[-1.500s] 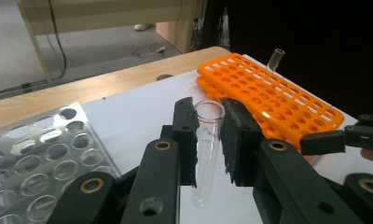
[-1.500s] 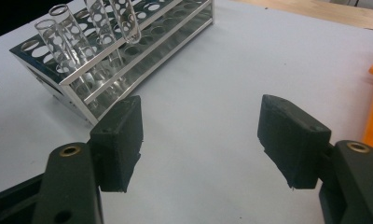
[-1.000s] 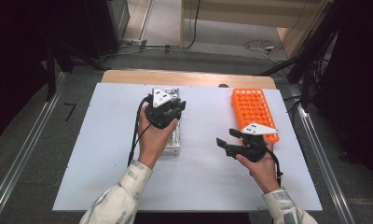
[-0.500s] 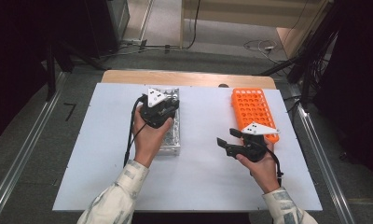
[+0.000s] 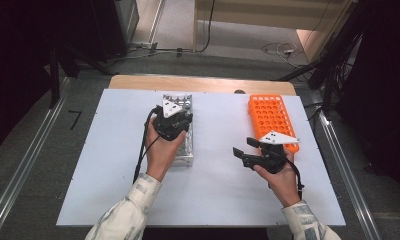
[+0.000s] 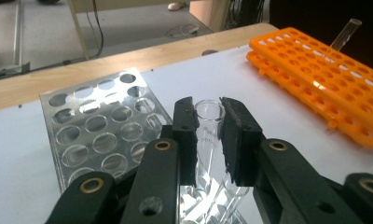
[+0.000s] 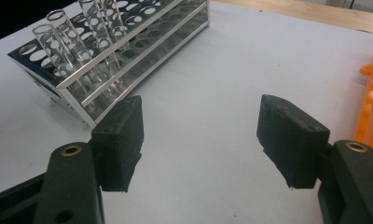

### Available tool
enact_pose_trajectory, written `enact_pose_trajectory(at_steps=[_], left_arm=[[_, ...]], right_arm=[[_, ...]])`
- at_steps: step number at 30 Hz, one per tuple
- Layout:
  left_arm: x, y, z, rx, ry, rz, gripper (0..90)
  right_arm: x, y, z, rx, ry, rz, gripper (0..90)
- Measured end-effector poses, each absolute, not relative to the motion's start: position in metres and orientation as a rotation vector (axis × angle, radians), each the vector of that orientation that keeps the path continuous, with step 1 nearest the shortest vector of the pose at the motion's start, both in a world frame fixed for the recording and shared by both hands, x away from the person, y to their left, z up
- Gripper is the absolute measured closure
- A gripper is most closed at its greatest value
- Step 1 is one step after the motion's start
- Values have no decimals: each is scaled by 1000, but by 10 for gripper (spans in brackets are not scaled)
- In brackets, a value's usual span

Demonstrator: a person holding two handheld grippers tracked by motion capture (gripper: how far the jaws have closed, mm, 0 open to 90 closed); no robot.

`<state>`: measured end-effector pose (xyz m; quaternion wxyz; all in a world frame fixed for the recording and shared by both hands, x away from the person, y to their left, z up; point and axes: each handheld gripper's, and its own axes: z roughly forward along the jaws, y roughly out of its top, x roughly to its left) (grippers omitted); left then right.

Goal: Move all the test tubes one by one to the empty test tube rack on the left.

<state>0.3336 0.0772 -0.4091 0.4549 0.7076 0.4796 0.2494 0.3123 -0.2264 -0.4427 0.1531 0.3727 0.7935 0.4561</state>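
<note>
**Gripping a glass tube over the metal rack**

Clamping a clear glass tube [image 6: 208,135] between the pads of the left gripper [image 6: 208,140], just below the tube's open rim. Holding that tube slightly tilted, with its lower part reaching down at the near end of the metal rack [image 6: 100,126]. Seen from the high view, hovering the left gripper [image 5: 172,120] over the middle of the metal rack [image 5: 180,155], left of centre on the white table [image 5: 213,200].

Keeping the right gripper [image 7: 201,140] spread wide with nothing between its pads, low over bare table, just right of the rack's near end. In the high view, resting the right gripper [image 5: 243,152] beside the near end of the orange rack [image 5: 268,115], on the right side. Showing further tubes [image 7: 63,42] standing in the metal rack's near rows.
</note>
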Motion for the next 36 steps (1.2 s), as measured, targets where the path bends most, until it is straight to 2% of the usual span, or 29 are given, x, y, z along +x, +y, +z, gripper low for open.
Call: enact_pose_trajectory(at_steps=[23, 36], left_arm=[[334, 75, -414, 1772, 1194, 573, 716], [328, 80, -406, 1705, 1180, 522, 576]], right_arm=[[312, -226, -443, 1077, 2280, 1309, 303], [315, -236, -440, 1105, 2240, 1314, 300]])
